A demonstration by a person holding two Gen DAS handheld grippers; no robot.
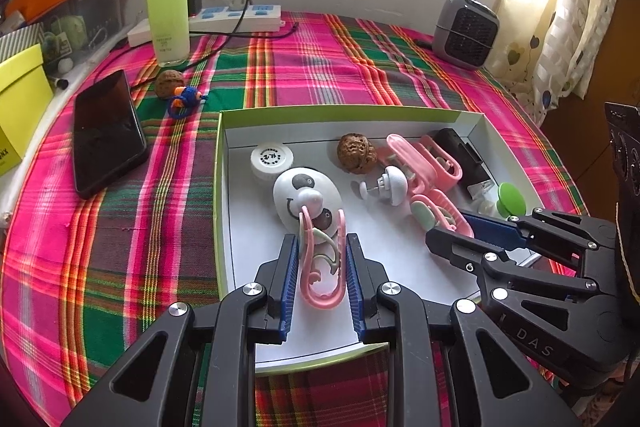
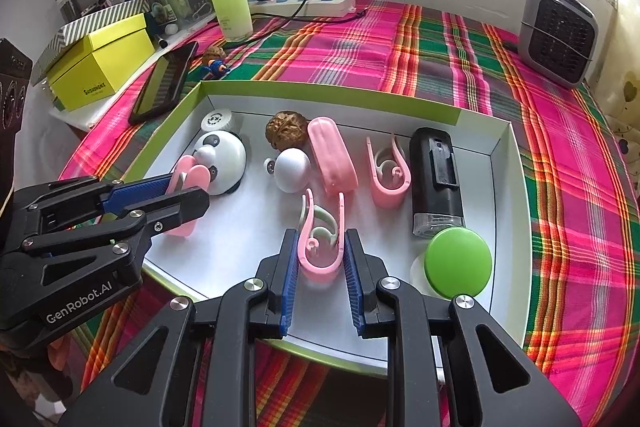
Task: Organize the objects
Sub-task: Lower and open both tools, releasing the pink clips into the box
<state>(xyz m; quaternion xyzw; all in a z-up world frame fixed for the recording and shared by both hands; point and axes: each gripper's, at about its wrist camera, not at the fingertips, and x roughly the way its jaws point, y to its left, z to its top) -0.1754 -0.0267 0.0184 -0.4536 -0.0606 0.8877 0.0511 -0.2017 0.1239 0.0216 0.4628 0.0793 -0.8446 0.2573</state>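
A pink clip point(image 1: 322, 263) is being gripped between the blue pads of the left gripper point(image 1: 322, 247), its closed U-shaped bend lying nearest the camera and its two open prongs pointing toward twelve o'clock, so the long axis is running straight along the fingers. A second pink clip point(image 2: 322, 243) is being held the same way by the right gripper point(image 2: 320, 241), bend toward six o'clock, prongs toward twelve. Both clips are being kept low inside the white tray point(image 2: 496, 163), over its near half; whether they are touching the floor cannot be told.

In the left wrist view, the panda figure point(image 1: 304, 195) is lying just past the prong tips at twelve o'clock, almost touching them. In the right wrist view, a third pink clip point(image 2: 388, 175) is resting at about one o'clock, aligned alike, with the pink case point(image 2: 332, 159) at twelve and the black device point(image 2: 436, 179) at two. The right gripper is judged nearer that resting clip, so a release beside it, axis kept parallel, is probably being prepared.
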